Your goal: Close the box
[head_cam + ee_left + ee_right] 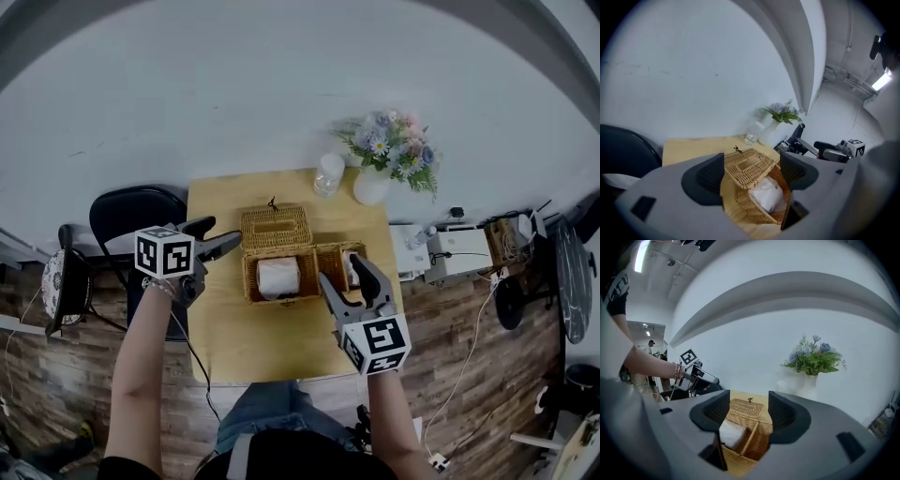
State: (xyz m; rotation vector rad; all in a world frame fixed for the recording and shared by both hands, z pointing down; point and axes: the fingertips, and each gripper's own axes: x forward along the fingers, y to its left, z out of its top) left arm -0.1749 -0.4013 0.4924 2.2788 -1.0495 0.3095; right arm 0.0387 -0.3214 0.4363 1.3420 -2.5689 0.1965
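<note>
No word, brand or number can be read. Only black-and-white square markers point(165, 253) are seen — borne by the left gripper point(221, 236) and the right gripper point(343, 272).

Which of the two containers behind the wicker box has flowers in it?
The white vase, right of the clear bottle, which holds no flowers.

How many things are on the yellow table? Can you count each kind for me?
Wicker box: 1
White roll inside the box: 1
Clear bottle: 1
Vase of flowers: 1
Total: 4
</note>
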